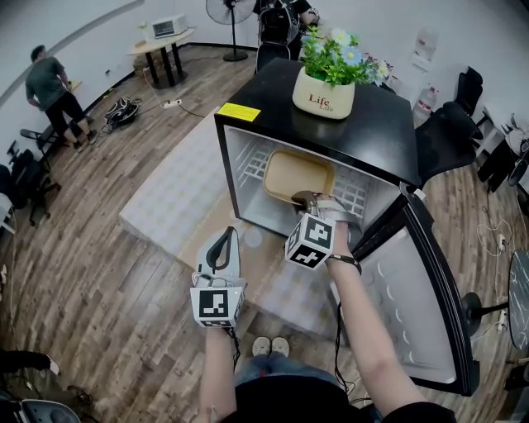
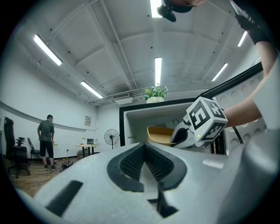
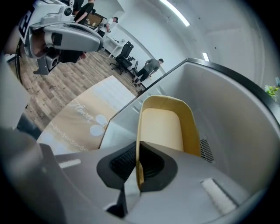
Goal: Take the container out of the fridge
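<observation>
The container, tan with rounded corners, lies inside the fridge on the wire shelf, about the middle of the compartment. The right gripper reaches in through the opening, angled downward, and is clamped on the container's near wall. In the right gripper view the thin tan rim runs down between the two dark pads, which press on it from either side, while the rest of the container stretches away toward the back wall. The person's bare right forearm leads down from the gripper's marker cube.

The left gripper is outside the fridge, in front of its lower left corner and well apart from the container. It points level at the opening, and its jaws are together with nothing between them. Its own view looks over them at the right gripper and the container's edge.

The fridge is small and black with a white lining. Its door is swung wide open on the right. On top stand a cream pot of flowers and, at the front left corner, a yellow sticker. A pale rug lies on the wood floor under and beside the fridge.

At the far left a person stands facing away. Farther back are a table with a boxy appliance on it and a standing fan
</observation>
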{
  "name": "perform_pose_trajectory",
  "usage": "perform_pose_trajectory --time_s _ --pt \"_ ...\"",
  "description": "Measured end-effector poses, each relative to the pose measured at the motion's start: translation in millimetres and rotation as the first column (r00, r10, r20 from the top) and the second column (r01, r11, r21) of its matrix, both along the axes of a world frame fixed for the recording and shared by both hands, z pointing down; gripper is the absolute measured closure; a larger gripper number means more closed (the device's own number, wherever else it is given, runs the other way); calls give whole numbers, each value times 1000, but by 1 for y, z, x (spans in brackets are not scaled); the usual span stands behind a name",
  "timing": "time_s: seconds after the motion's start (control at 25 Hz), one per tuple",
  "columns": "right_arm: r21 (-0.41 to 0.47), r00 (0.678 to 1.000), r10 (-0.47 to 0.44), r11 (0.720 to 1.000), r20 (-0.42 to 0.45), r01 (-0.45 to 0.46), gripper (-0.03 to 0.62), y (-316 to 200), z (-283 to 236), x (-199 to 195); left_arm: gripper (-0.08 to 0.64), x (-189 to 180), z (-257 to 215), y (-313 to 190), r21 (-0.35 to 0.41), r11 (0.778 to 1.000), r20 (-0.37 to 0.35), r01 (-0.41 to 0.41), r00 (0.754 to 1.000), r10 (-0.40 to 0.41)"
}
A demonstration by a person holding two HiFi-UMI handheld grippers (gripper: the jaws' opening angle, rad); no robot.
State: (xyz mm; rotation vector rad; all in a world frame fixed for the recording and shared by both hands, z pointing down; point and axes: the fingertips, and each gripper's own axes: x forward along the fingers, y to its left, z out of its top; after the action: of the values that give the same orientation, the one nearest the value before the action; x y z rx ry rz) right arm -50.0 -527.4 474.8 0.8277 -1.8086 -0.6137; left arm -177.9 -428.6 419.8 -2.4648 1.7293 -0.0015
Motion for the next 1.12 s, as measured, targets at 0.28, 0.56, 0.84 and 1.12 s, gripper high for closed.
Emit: perform_pose_trajectory --time_s 0.28,0.56,0.84,1.12 --pt "49 979 -5 999 205 -5 578 30 -22 -12 554 -7 -7 11 15 1000 10 19 1000 -19" --pt "107 895 -32 994 445 -17 578 60 -51 -22 554 -18 -16 21 33 998 18 50 999 -51" --pt "148 754 -67 988 654 -40 578 91 -70 -22 554 -26 -23 32 46 996 25 71 997 -72" --pt "154 584 -79 985 808 -80 578 115 -78 -15 554 -29 -23 42 44 996 37 77 996 -78"
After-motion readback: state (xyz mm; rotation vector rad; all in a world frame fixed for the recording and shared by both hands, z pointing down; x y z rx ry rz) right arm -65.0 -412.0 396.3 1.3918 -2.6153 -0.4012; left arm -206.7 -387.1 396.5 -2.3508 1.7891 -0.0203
